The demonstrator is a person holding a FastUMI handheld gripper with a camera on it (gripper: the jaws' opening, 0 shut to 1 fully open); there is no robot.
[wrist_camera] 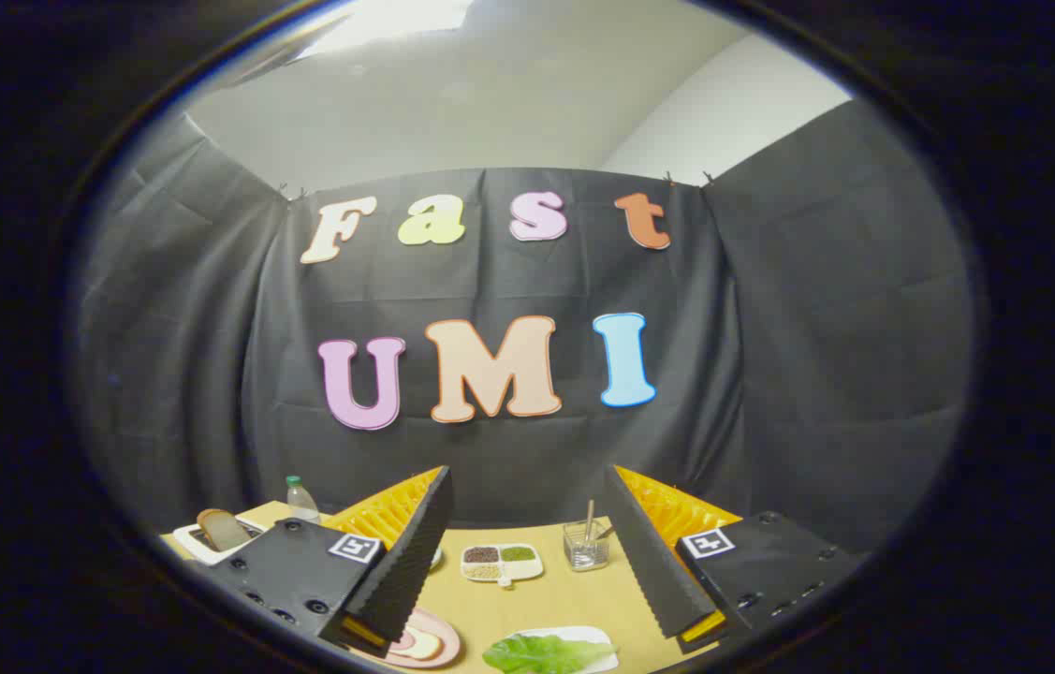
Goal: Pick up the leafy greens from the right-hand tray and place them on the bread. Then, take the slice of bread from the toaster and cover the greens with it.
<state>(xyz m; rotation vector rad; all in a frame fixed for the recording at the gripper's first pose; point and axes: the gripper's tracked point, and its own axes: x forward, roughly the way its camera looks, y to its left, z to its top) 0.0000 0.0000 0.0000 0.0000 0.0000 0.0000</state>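
Pale yellow-brown wood makes up the tabletop point(564, 599), which spreads below the gripper point(527, 505) in front of the black cloth wall. Held above the table, the gripper has its two ridged fingers point(405, 562) spread wide with nothing between them. Under the gap, nearest the camera, a crinkled green lettuce leaf point(541, 652) lies on a white tray point(594, 638), just beside a round pink plate point(438, 646) that carries a pale slice of bread point(421, 644). Beyond the left finger, a white toaster point(205, 543) holds a brown-crusted bread slice point(222, 529), with a small clear plastic bottle point(301, 499) behind it. Farther ahead between the fingers sit a white divided dish of seeds and grains point(501, 564) and a clear glass cup with a stick in it point(585, 545).
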